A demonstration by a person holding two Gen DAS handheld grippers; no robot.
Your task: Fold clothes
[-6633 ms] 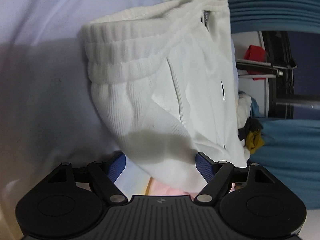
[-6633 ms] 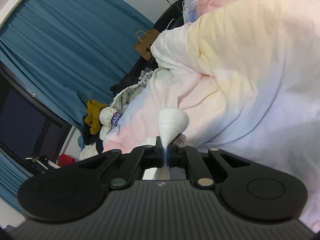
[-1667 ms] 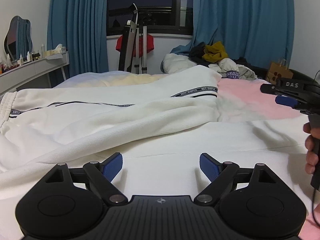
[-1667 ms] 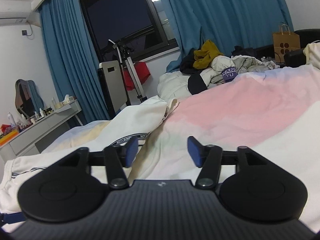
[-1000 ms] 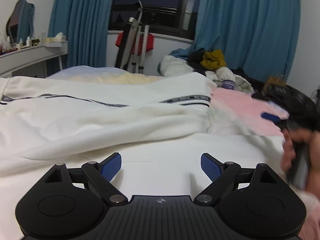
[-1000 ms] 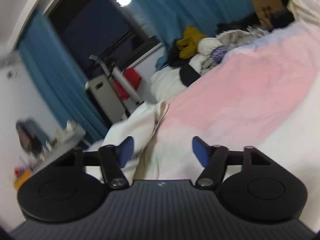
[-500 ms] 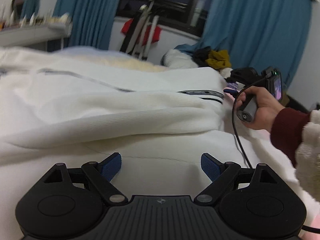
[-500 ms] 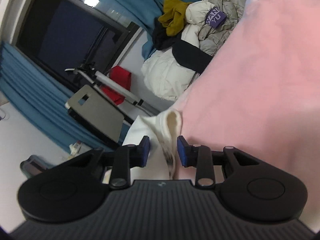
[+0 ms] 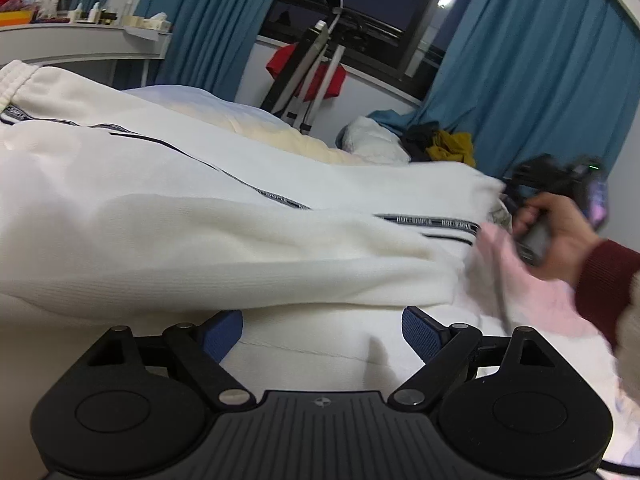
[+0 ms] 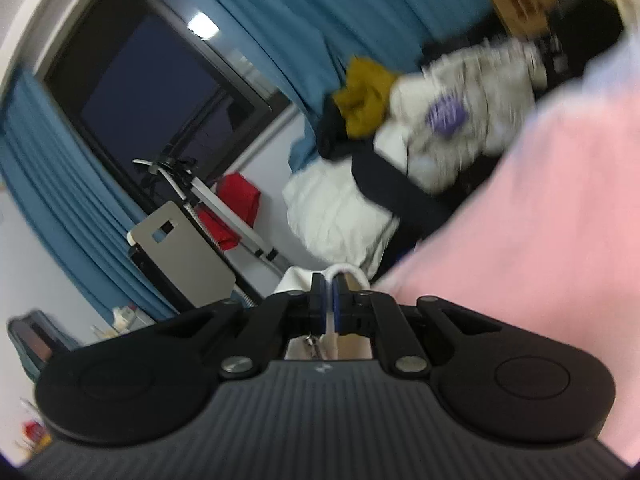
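My right claw [image 10: 329,298] is clenched on the trousers' [image 9: 240,216] hem at the bed's [image 9: 360,344] far edge, left claw [image 9: 322,326] released; thin pinch could slip when pulled.

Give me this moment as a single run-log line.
left gripper: open, over bed, holding nothing | right gripper: shut on white trousers at cuff end | trousers spread lengthwise on bed | fold not yet made

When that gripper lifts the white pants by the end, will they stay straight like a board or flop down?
Probably flop. The white pants lie in soft folds and sag over the bed. The right gripper pinches only a thin hem, so the rest would likely hang and trail. The ribbed knit looks thick, so maybe a little heavy.
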